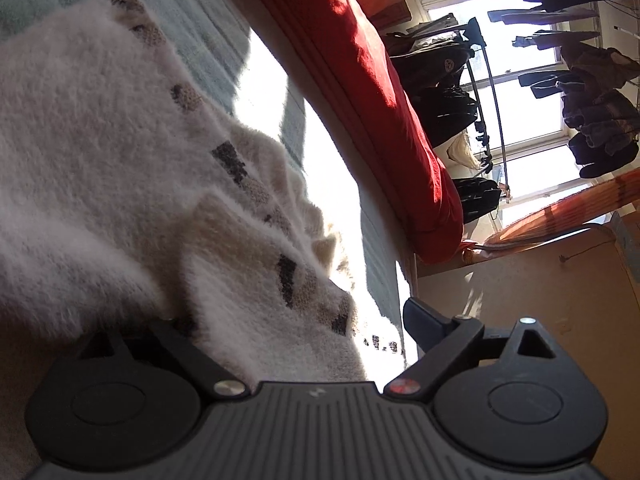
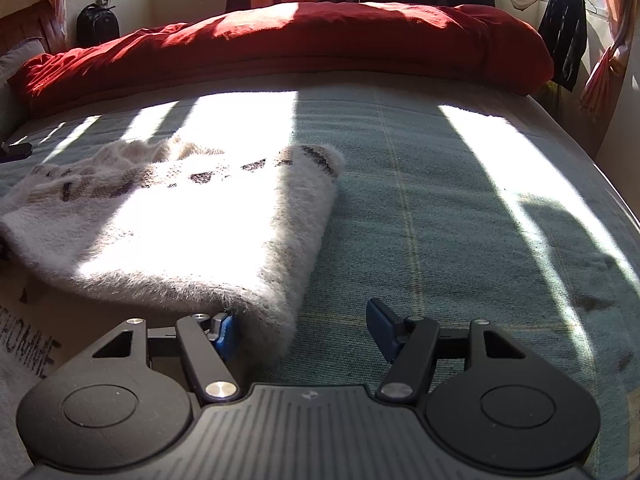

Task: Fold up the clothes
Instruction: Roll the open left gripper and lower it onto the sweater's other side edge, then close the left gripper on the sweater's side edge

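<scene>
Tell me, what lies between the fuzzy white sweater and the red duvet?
Only bare green plaid blanket, streaked with sunlight, separates the sweater from the duvet in the right wrist view.

A bed (image 2: 460, 208) covered by a green checked blanket carries a fluffy white sweater (image 2: 168, 232) near its front edge; a red duvet (image 2: 304, 40) lies behind the sweater.
</scene>
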### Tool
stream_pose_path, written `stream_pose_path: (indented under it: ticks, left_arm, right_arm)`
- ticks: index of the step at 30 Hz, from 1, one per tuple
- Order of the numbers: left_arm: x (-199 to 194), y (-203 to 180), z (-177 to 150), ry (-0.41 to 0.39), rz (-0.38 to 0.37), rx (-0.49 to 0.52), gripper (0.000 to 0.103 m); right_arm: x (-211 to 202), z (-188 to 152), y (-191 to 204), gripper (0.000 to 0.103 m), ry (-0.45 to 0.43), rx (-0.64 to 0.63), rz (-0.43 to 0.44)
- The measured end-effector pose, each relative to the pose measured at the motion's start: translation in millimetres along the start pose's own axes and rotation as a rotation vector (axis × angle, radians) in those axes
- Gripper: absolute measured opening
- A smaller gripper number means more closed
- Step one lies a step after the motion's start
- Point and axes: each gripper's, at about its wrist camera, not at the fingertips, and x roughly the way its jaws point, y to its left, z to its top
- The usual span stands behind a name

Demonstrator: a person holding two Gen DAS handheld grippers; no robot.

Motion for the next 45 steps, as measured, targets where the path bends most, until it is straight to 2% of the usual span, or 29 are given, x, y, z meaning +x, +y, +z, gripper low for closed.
stream_pose_path:
  ticks: [3, 5, 7, 8, 9, 11, 14, 16, 18, 21, 25, 29, 37, 41, 45]
  left_arm:
    - [-4.3, -9.2, -2.9, -0.009, 0.019, 0.032, 0.062]
    - [-4.5, -23.7, -7.4, 0.022, 0.015, 0.116, 0.06]
    - [4.0, -26.1, -6.3, 0.073, 0.097, 0.145, 0.045]
    - [9.3, -25.9, -5.1, 0.1, 0.147, 0.154, 0.021]
    - [14.5, -25.7, -4.0, 0.127, 0.197, 0.162, 0.004]
    - [17.6, -39.1, -6.1, 0.14, 0.256, 0.256, 0.006]
    - [11.3, -75.3, -11.5, 0.126, 0.296, 0.446, 0.006]
    - [2.9, -97.8, -9.1, 0.104, 0.275, 0.531, 0.005]
    - [-3.5, -111.4, -2.4, 0.087, 0.25, 0.571, 0.006]
    - [-2.5, -104.9, 7.2, 0.083, 0.276, 0.565, 0.006]
    - [10.2, -52.4, 11.4, 0.143, 0.34, 0.439, 0.008]
    - [7.1, -20.3, 9.2, 0.151, 0.291, 0.349, 0.014]
    - [-13.7, -35.9, 17.3, 0.165, 0.307, 0.368, 0.015]
    - [-16.6, -27.9, 12.6, 0.192, 0.341, 0.333, 0.02]
    - [-39.5, -11.5, 2.6, 0.166, 0.295, 0.242, 0.023]
  right_arm:
    - [-0.1, -0.1, 0.4, 0.068, -0.001, -0.001, -0.001]
    - [-0.1, -0.1, 0.7, 0.068, -0.002, -0.001, -0.001]
    - [-0.2, -0.2, 0.9, 0.068, -0.002, -0.001, -0.002]
    - [-0.2, -0.2, 1.1, 0.068, -0.002, -0.002, -0.002]
    - [-0.2, -0.3, 1.2, 0.068, -0.003, -0.002, -0.003]
    - [-0.7, -0.5, 1.7, 0.068, -0.004, -0.003, -0.004]
    - [-3.9, -1.0, 3.6, 0.068, -0.014, -0.015, -0.011]
    - [-5.4, -0.6, 5.9, 0.068, -0.023, -0.025, -0.02]
    - [-7.8, -0.2, 10.2, 0.068, -0.043, -0.044, -0.032]
    - [-8.9, -0.8, 19.3, 0.068, -0.066, -0.087, -0.058]
    - [-6.0, -9.8, 34.0, 0.068, -0.076, -0.21, -0.133]
    - [-7.6, -18.7, 42.8, 0.068, -0.094, -0.335, -0.214]
    - [-40.9, -19.4, 31.4, 0.067, -0.078, -0.309, -0.094]
    - [-47.3, -19.4, 31.9, 0.067, -0.085, -0.254, -0.07]
    - [-52.7, -16.0, 37.1, 0.067, -0.085, -0.237, -0.039]
